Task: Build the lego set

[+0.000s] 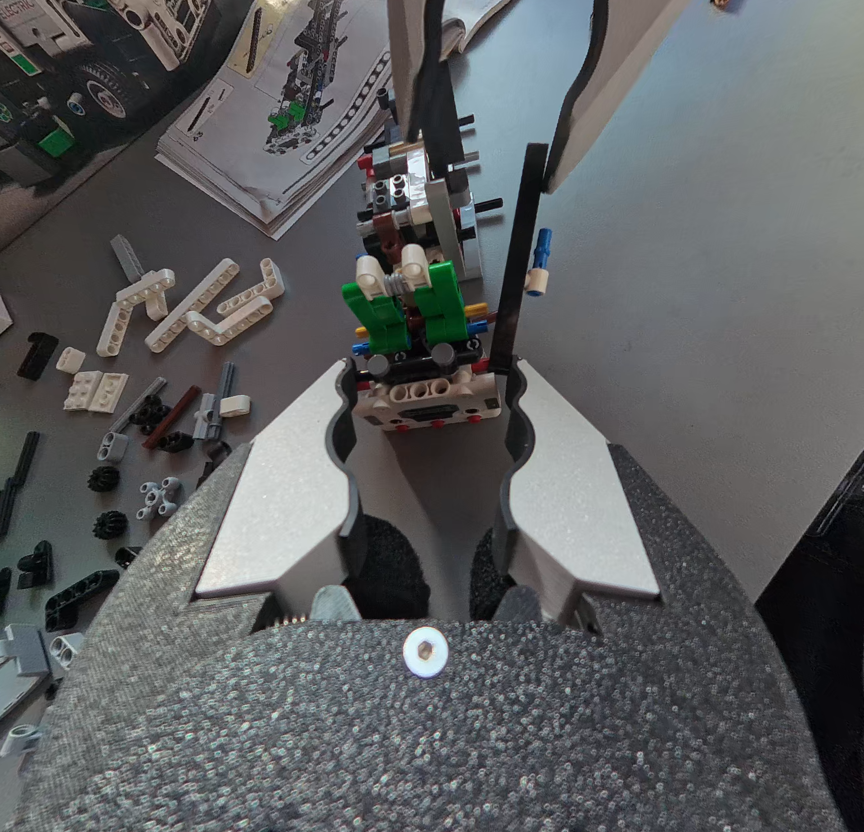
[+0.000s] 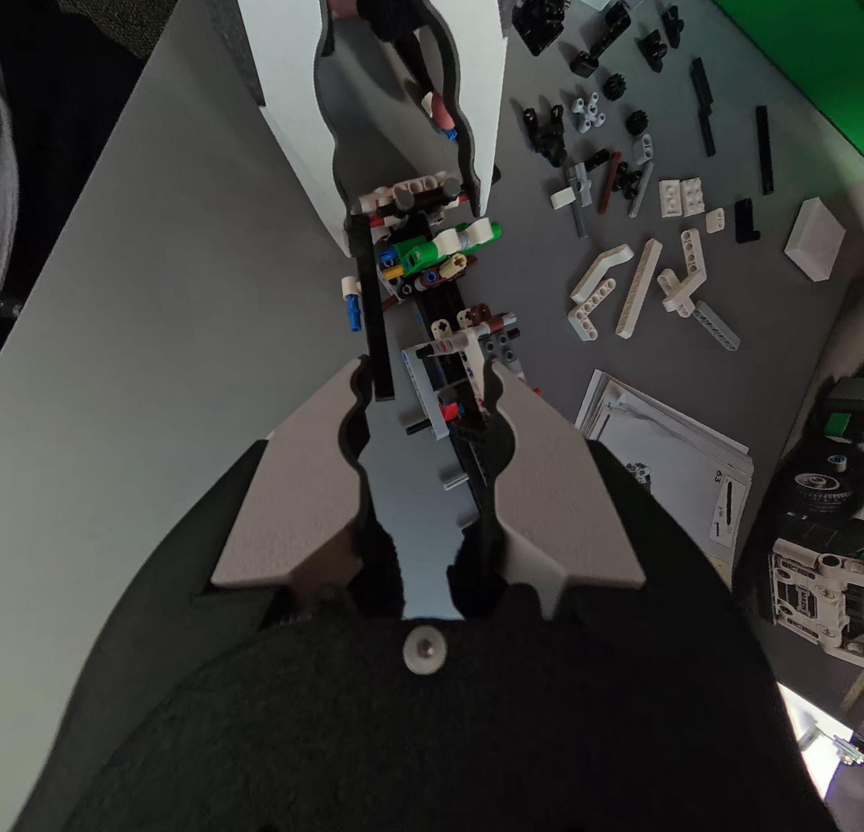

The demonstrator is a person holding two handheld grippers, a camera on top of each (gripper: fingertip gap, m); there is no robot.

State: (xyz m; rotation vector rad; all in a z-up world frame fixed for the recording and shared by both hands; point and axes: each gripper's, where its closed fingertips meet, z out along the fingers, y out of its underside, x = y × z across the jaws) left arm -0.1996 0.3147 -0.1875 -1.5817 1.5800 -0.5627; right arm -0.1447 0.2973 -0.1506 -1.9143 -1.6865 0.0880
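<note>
The long lego model (image 1: 421,304) lies on the grey table, with green parts in its middle, and also shows in the right wrist view (image 2: 421,250). My left gripper (image 1: 431,367) clamps its near white end. A long black beam (image 1: 519,257) runs along the model's right side, its near end pinched against my left gripper's right finger. My right gripper (image 2: 428,367) straddles the model's other end, jaws wide. The beam (image 2: 374,304) touches its left finger, with a gap between beam and model. Each gripper shows in the other's view: right (image 1: 486,164), left (image 2: 416,225).
Loose white beams (image 1: 187,304), small black and grey parts (image 1: 154,416), an open instruction booklet (image 1: 290,108) and the set's box (image 1: 93,37) lie to the left of the model. A blue pin with a tan connector (image 1: 537,267) lies beside the beam. The table edge (image 2: 117,164) runs nearby. The tips of one gripper are about 8 centimetres away from the tips of the other.
</note>
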